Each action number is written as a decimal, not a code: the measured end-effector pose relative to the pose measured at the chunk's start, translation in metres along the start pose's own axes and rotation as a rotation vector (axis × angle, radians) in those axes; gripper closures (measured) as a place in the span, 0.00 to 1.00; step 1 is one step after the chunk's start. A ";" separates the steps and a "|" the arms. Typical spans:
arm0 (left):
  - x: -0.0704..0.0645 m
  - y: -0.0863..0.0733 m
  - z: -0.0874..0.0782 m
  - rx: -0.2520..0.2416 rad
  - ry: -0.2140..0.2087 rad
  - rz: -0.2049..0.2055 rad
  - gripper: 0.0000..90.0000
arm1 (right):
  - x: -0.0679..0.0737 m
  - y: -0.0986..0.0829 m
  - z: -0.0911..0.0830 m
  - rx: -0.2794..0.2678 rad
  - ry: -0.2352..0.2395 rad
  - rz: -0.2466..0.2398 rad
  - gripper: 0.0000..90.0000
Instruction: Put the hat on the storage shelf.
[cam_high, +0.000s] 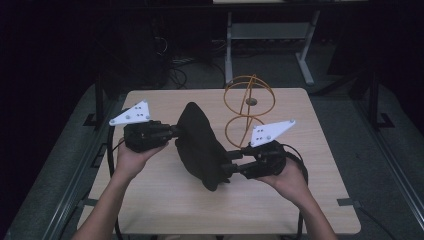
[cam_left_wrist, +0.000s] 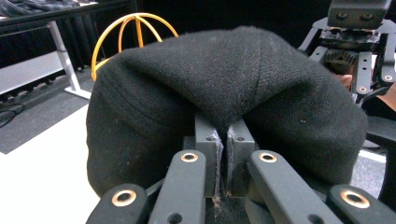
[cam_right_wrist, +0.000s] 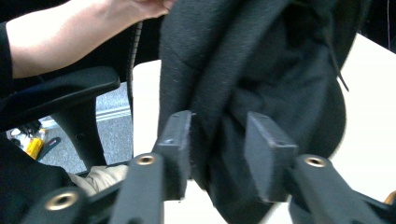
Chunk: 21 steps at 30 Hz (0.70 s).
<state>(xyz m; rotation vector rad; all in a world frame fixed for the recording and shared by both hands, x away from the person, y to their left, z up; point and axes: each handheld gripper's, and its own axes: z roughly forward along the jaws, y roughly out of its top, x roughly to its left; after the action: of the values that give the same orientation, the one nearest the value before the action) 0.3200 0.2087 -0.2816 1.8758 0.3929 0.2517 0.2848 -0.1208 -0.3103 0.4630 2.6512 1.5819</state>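
A black cloth hat hangs over the middle of the wooden table, held up between the two grippers. My left gripper grips its upper left edge; in the left gripper view the jaws are pressed together on a fold of the hat. My right gripper is at the hat's lower right edge. In the right gripper view its jaws stand apart, with a fold of the hat hanging between them. An orange wire stand rises just behind the hat, also seen as the wire stand.
Beyond the table a white desk frame and cables sit on the dark floor. A black chair armrest and the person's forearm lie at the near side. Bare tabletop lies in front of the hat.
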 end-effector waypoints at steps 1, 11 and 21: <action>0.000 0.001 0.000 0.003 0.002 0.004 0.97 | 0.000 -0.001 0.000 -0.001 0.002 0.010 0.56; 0.016 -0.002 -0.004 0.007 0.001 -0.040 0.97 | -0.012 -0.035 -0.003 0.012 -0.049 0.065 0.40; 0.031 0.006 0.000 0.021 0.009 -0.062 0.97 | -0.021 -0.071 -0.027 -0.014 -0.138 0.107 0.34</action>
<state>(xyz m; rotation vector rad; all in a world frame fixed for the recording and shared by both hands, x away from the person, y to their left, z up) 0.3489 0.2191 -0.2761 1.8802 0.4607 0.2154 0.2829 -0.1808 -0.3607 0.6973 2.5512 1.5326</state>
